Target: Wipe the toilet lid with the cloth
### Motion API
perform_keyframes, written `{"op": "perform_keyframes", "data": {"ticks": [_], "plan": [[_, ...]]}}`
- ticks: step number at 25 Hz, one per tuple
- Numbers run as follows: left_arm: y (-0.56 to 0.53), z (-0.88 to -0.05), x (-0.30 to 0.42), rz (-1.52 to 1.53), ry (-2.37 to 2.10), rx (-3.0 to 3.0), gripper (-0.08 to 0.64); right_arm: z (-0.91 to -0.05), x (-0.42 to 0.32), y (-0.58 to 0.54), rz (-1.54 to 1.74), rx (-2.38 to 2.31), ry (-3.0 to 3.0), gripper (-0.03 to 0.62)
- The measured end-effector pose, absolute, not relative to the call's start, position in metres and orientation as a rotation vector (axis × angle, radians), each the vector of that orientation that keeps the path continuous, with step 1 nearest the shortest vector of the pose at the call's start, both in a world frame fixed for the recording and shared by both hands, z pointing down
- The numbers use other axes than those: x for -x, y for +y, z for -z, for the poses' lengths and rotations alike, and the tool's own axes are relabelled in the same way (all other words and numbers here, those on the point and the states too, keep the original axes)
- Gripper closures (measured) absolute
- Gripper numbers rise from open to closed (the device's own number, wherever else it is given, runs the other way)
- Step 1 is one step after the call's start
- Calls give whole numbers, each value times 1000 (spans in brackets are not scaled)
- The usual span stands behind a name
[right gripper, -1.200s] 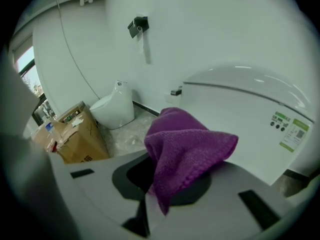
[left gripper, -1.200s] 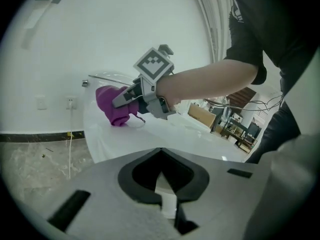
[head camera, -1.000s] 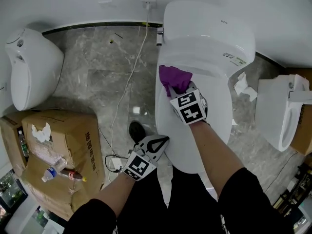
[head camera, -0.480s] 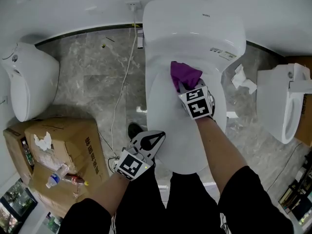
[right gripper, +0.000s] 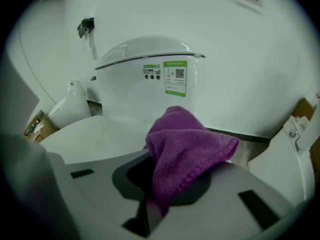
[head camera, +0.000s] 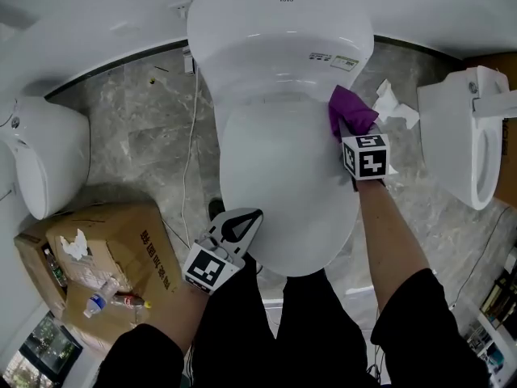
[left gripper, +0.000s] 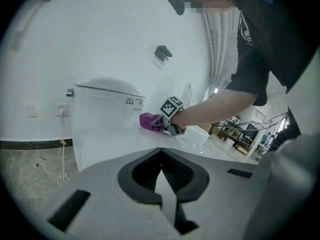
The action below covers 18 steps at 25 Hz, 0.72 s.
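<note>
The white toilet lid (head camera: pixel 283 180) lies closed under me in the head view, below the tank (head camera: pixel 279 31). My right gripper (head camera: pixel 347 126) is shut on a purple cloth (head camera: pixel 349 110) at the lid's far right edge, near the hinge. In the right gripper view the cloth (right gripper: pixel 185 154) bulges out of the jaws in front of the tank (right gripper: pixel 150 79). My left gripper (head camera: pixel 245 219) is shut with nothing in it and hangs by the lid's near left edge. The left gripper view looks across the lid (left gripper: pixel 115 146) to the cloth (left gripper: pixel 149 120).
A cardboard box (head camera: pixel 105 253) with bottles stands at the lower left. Other white toilets stand at the left (head camera: pixel 40 164) and right (head camera: pixel 456 132). A white cable (head camera: pixel 187 160) runs along the marble floor. Crumpled tissue (head camera: pixel 392 103) lies right of the tank.
My right gripper has swept the cloth from the lid's far left, across its back, to the far right edge. The left gripper stayed near the lid's front left.
</note>
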State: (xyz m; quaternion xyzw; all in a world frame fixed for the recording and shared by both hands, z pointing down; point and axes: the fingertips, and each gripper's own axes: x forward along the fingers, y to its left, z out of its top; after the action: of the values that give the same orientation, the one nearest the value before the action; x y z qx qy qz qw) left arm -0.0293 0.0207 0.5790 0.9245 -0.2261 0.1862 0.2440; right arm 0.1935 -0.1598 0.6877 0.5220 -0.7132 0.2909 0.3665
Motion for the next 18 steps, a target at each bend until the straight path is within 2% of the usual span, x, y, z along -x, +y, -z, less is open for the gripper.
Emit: {"op": "perform_keyframes", "data": {"ticks": [3,12,18], "plan": [[29,-570,32,-500,-600,-2541,548,-679,-159,-152,-715,-1303,-1872,534],[62,-552,93,-491,-629,-2517,548,-655,40,-120,-550,-960,-2039,534],[72,-543,125,-492,-616,-2538,548,-652,95,-93,-505,-892,-2045,534]]}}
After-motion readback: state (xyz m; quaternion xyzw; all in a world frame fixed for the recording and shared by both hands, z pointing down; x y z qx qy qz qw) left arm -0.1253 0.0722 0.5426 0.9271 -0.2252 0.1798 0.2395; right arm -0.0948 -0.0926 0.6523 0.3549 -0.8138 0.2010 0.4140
